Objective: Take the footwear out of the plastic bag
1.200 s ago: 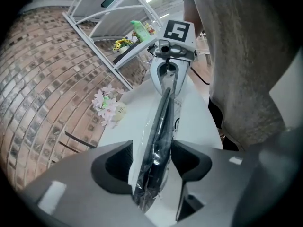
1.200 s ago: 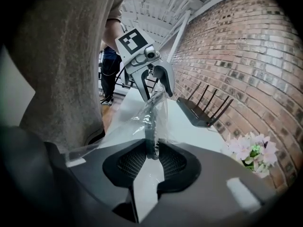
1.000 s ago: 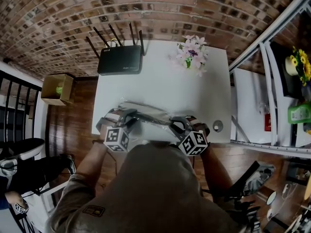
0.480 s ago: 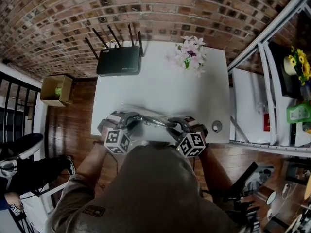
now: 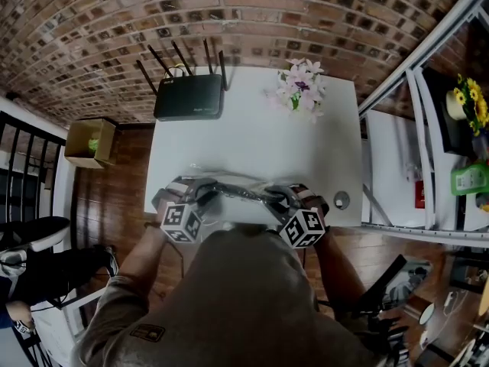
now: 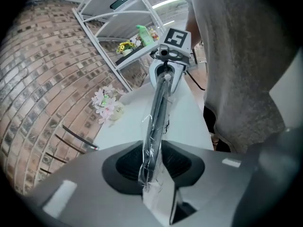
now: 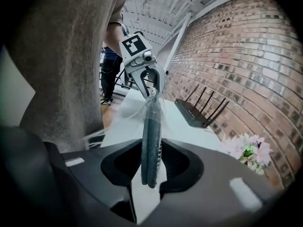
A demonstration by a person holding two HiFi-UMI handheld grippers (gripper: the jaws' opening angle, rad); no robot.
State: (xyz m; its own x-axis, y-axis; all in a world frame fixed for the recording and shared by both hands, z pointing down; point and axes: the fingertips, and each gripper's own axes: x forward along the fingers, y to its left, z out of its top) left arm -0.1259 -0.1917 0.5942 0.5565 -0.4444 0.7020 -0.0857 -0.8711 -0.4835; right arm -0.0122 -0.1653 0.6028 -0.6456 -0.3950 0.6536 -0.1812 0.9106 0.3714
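A clear plastic bag (image 5: 237, 191) with dark flat footwear (image 7: 151, 141) inside hangs stretched between my two grippers, over the near edge of the white table (image 5: 252, 136). My left gripper (image 5: 200, 193) is shut on the bag's left end, and the crinkled plastic (image 6: 156, 122) runs out of its jaws toward the other gripper. My right gripper (image 5: 276, 197) has the dark footwear end between its jaws, which are closing on it. In each gripper view the bag shows edge-on, with the other gripper at its far end.
A black router (image 5: 189, 96) with antennas stands at the table's back left, and a pink flower bunch (image 5: 300, 82) at the back right. A small round object (image 5: 341, 199) lies near the right front corner. A metal shelf rack (image 5: 428, 128) stands to the right, and a cardboard box (image 5: 90, 141) sits on the floor at left.
The bag lay flatter and wider on the table a second ago. It now shows as a narrower, tauter strip between the grippers. Both grippers have hardly shifted.
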